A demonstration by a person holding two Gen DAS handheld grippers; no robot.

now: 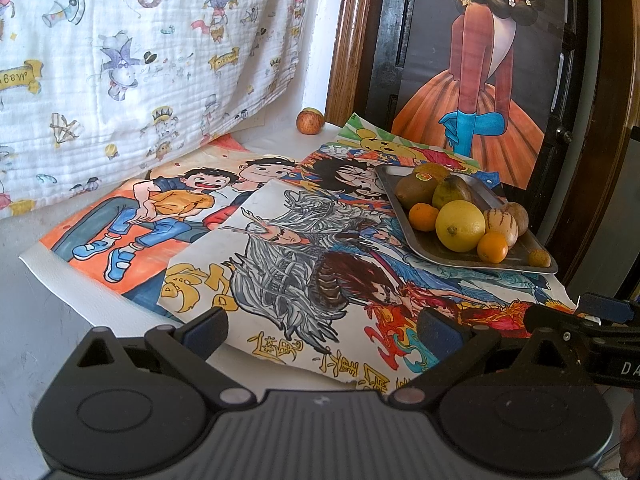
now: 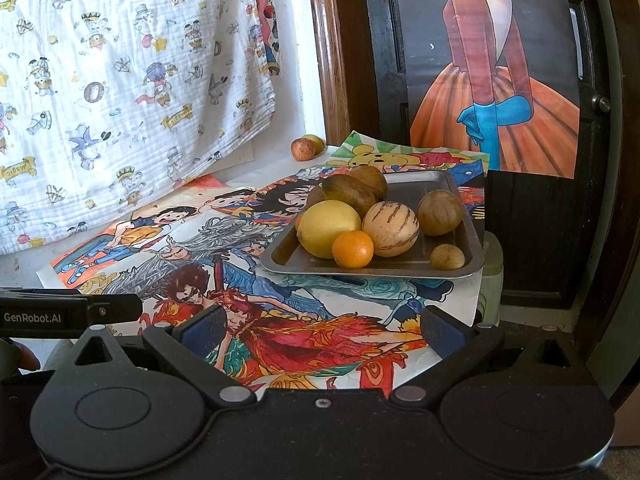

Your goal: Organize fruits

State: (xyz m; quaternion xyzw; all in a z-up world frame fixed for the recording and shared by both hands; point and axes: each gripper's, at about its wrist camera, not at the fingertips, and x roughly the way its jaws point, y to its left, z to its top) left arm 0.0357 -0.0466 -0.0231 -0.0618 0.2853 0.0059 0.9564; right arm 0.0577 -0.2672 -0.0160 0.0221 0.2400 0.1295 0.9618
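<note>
A metal tray (image 1: 440, 254) (image 2: 460, 196) holds a pile of fruit: a big yellow lemon (image 1: 460, 225) (image 2: 329, 229), small oranges (image 1: 493, 247) (image 2: 353, 249), a striped pale melon-like fruit (image 2: 391, 229) (image 1: 501, 222), brown kiwis (image 1: 416, 190) (image 2: 440, 213) and a small brown fruit (image 2: 447, 257). A reddish apple-like fruit (image 1: 309, 122) (image 2: 301, 149) lies apart at the back by the wall. My left gripper (image 1: 322, 330) is open above the drawings, left of the tray. My right gripper (image 2: 322, 330) is open too, in front of the tray, nothing between its fingers.
Coloured cartoon drawings (image 1: 280, 264) (image 2: 312, 332) cover the tabletop under the tray. A printed white cloth (image 1: 132, 60) hangs at the back left. A dark wooden door with a poster (image 2: 496, 80) stands behind the tray. The table ends just right of the tray.
</note>
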